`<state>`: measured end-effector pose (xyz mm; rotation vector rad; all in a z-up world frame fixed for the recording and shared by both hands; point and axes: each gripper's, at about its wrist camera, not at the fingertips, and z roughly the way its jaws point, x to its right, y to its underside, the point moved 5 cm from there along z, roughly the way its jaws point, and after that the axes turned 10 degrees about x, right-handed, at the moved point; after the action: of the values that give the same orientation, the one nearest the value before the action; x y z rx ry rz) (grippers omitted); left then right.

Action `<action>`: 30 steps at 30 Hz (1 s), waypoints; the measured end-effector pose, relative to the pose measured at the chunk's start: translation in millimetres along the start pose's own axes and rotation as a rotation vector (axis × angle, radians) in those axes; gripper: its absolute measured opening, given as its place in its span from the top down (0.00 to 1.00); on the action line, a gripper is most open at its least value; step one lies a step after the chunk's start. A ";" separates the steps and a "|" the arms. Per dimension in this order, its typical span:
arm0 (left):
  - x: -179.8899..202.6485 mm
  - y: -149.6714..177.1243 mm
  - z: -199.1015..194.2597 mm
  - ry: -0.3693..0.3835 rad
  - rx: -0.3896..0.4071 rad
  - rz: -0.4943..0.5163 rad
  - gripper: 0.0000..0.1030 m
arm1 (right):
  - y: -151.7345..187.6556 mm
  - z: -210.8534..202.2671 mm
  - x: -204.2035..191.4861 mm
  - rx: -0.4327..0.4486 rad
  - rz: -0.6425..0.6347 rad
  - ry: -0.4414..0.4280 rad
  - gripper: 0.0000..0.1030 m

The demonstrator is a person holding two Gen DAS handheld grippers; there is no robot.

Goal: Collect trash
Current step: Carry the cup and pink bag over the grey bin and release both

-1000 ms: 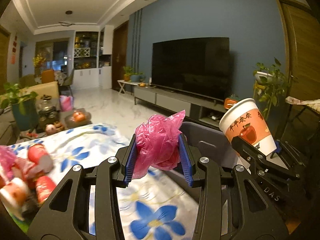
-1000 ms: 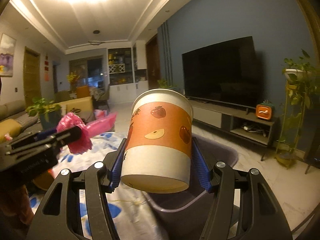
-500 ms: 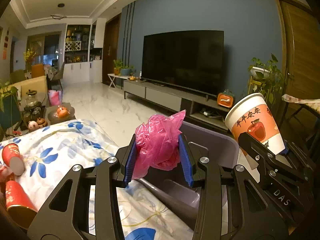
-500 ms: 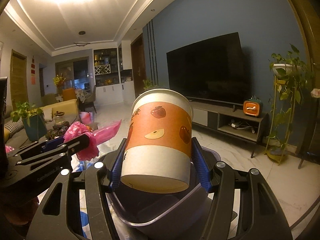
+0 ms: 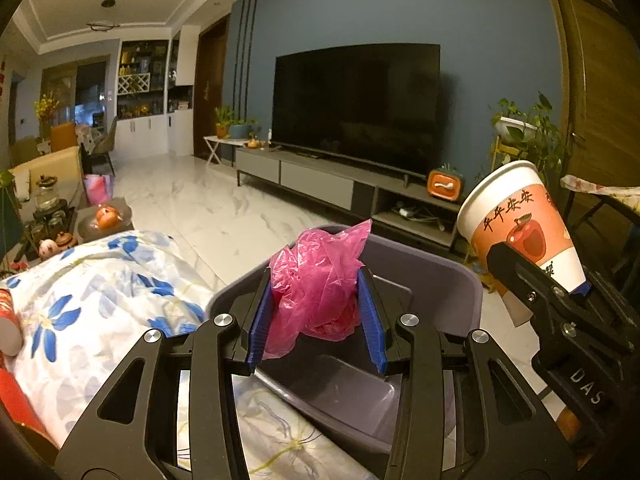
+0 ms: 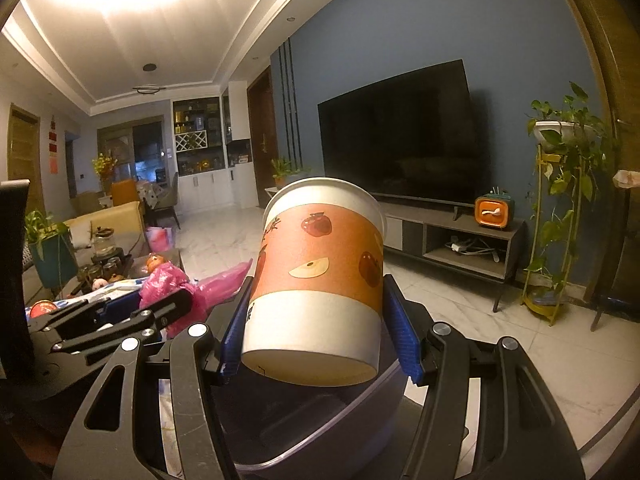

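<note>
My left gripper (image 5: 316, 316) is shut on a crumpled pink plastic bag (image 5: 320, 280) and holds it over the open grey bin (image 5: 436, 272). My right gripper (image 6: 320, 320) is shut on an orange-and-white paper cup (image 6: 320, 276) with apple prints, held upright above the bin's rim (image 6: 360, 416). The cup (image 5: 520, 224) and right gripper (image 5: 560, 308) show at the right in the left wrist view. The bag (image 6: 168, 280) and left gripper (image 6: 120, 316) show at the left in the right wrist view. The bin's inside looks dark and bare.
A table with a blue-flowered cloth (image 5: 100, 288) lies left of the bin, with red cups (image 5: 8, 320) at its left edge. A TV (image 5: 356, 108) on a low cabinet (image 5: 340, 184) stands ahead. A plant stand (image 6: 560, 216) is at the right.
Both grippers have moved right and forward from over the table to over the bin, each keeping its load. The bin now fills the space below them.
</note>
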<state>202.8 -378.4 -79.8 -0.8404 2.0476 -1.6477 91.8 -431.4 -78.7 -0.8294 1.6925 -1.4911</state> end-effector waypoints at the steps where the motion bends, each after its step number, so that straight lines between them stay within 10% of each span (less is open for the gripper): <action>1: 0.2 0.2 1.4 -0.001 -0.003 0.001 0.61 | 0.1 1.0 1.6 -0.001 0.001 0.004 0.41; 15: 2.3 8.8 13.9 0.046 -0.039 -0.014 0.46 | -0.6 8.1 2.4 0.002 0.005 0.032 0.41; 19: -12.7 11.9 9.8 0.006 -0.025 -0.056 0.26 | 0.6 10.0 3.1 -0.003 0.010 0.042 0.41; 30: -77.9 2.0 -53.7 -0.196 0.023 -0.176 0.20 | 20.2 31.4 -23.4 -0.043 -0.026 0.000 0.40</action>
<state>227.0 -287.0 -74.5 -1.1545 1.8632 -1.6034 130.7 -425.9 -98.6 -0.8768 1.7251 -1.4771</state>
